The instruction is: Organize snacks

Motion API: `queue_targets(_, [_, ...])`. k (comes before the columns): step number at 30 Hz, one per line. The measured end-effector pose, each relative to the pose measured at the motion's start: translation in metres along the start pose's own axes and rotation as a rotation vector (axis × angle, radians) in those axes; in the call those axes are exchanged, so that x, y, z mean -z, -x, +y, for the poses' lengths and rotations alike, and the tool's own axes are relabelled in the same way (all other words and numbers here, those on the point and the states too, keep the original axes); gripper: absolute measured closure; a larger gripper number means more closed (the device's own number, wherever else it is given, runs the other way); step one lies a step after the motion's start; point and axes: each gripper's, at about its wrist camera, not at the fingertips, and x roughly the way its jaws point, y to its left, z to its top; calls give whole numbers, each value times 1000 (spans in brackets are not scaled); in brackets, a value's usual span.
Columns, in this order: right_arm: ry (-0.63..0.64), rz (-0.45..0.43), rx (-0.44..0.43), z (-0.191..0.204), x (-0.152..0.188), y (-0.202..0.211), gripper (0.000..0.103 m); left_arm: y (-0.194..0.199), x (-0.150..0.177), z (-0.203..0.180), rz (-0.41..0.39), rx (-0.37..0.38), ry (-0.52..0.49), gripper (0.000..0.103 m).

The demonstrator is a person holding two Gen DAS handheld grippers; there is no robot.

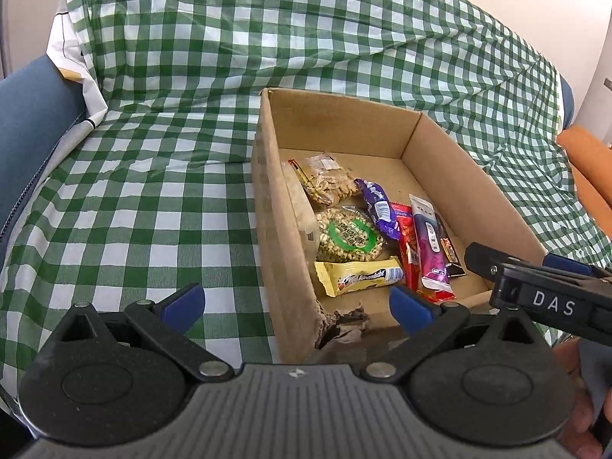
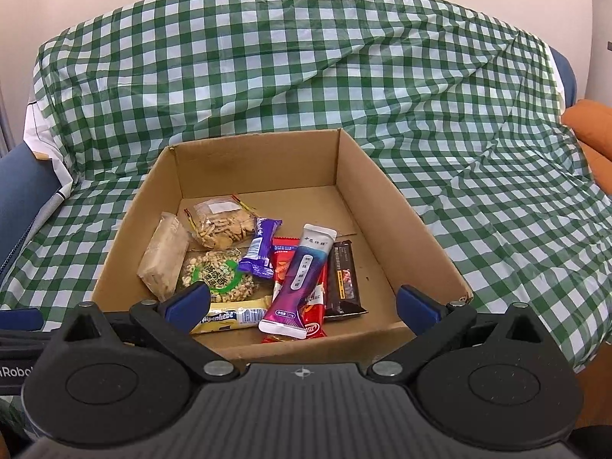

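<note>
An open cardboard box sits on the checked cloth and holds several snacks: a clear bag of crackers, a round nut cake, a beige wrapped block, a purple bar, a yellow Alpenliebe bar, a red pack, a purple-white stick pack and a dark bar. The box and snacks also show in the left wrist view. My left gripper is open and empty at the box's near left corner. My right gripper is open and empty over the box's near wall.
A green-and-white checked cloth covers the sofa-like surface. A blue cushion lies at the left, an orange one at the right. The box's near corner is torn. The right gripper's body shows at right in the left wrist view.
</note>
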Motion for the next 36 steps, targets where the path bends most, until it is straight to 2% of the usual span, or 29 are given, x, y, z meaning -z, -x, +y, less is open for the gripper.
queue_targets(36, [3,2,3,0,1,0,1,1,1,-1,1,9,1,0])
